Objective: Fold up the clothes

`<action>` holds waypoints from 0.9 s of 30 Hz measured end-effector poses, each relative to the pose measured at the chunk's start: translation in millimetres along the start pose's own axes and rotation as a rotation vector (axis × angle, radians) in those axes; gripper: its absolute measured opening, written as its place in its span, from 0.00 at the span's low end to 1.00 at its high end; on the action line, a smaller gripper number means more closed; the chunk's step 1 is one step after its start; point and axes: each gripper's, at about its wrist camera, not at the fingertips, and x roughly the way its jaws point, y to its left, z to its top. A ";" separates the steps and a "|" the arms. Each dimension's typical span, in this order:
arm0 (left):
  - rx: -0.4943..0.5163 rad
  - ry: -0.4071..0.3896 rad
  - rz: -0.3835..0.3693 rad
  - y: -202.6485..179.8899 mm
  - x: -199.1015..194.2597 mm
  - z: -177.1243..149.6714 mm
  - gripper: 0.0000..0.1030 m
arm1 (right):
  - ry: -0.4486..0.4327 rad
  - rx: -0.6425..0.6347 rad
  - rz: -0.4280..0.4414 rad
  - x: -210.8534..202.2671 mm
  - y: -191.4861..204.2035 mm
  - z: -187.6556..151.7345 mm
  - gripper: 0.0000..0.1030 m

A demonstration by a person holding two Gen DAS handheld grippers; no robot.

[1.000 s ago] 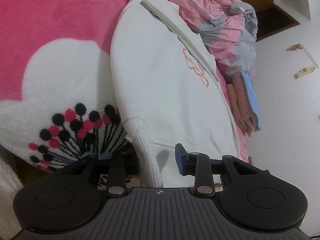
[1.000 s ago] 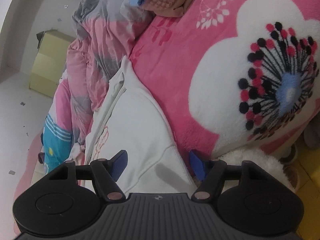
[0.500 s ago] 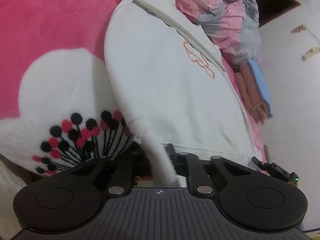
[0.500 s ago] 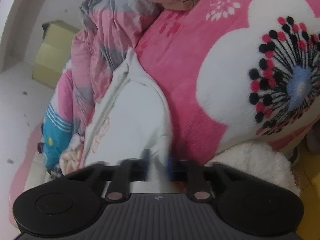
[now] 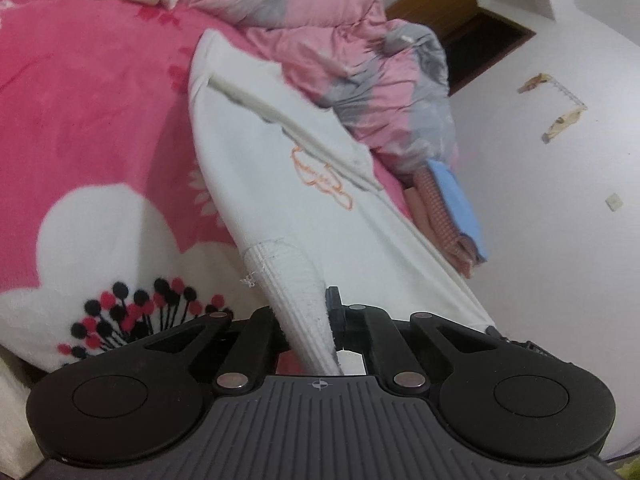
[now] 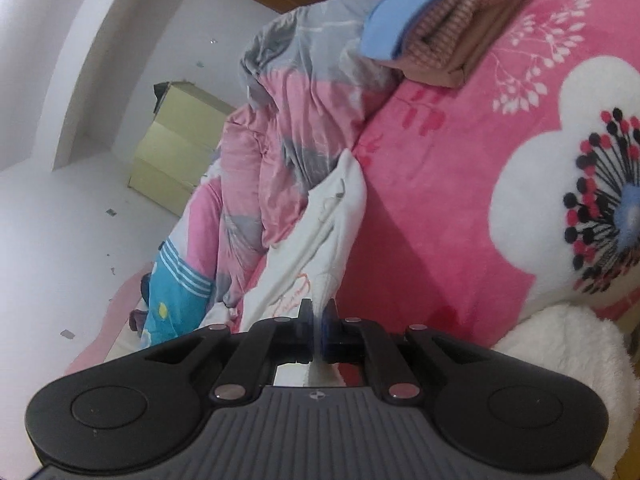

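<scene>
Left wrist: left claw (image 5: 316,320) pinching white sweatshirt (image 5: 280,168) hem (ribbed, prob. a cuff).

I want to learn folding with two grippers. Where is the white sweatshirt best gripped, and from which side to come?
Grip the white sweatshirt at its near bottom edge, one corner each. The left gripper is shut on the ribbed hem, the right gripper on the other corner. Come from the bed's near edge: the ribbing is thick, and the far side meets the quilt.

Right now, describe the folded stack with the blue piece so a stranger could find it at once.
Start at the pink flowered blanket on the bed, then the crumpled pink-and-grey quilt. Beside the quilt sits the folded stack, the only neatly folded pile: a blue piece over pink checked and tan ones.
</scene>
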 end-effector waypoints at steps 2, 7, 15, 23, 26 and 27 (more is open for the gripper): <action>0.014 -0.009 -0.013 -4.0 -4.1 -0.3 0.02 | -0.011 -0.006 0.008 -3.7 4.5 -1.6 0.03; 0.027 -0.013 -0.055 -12.0 -18.0 -2.5 0.02 | -0.024 -0.021 0.029 -19.1 15.1 -6.0 0.03; 0.012 -0.005 -0.094 -24.2 -68.5 -17.7 0.02 | -0.001 0.005 0.022 -71.5 32.7 -29.8 0.03; -0.030 0.024 -0.116 -16.4 -75.4 -10.4 0.02 | 0.024 0.038 0.017 -81.8 38.2 -45.4 0.03; -0.015 0.017 -0.124 -15.9 -64.6 0.2 0.02 | 0.031 0.060 0.045 -62.3 34.2 -36.4 0.03; -0.010 0.010 -0.128 -16.2 -60.4 5.5 0.02 | 0.032 0.060 0.056 -55.1 34.8 -31.0 0.03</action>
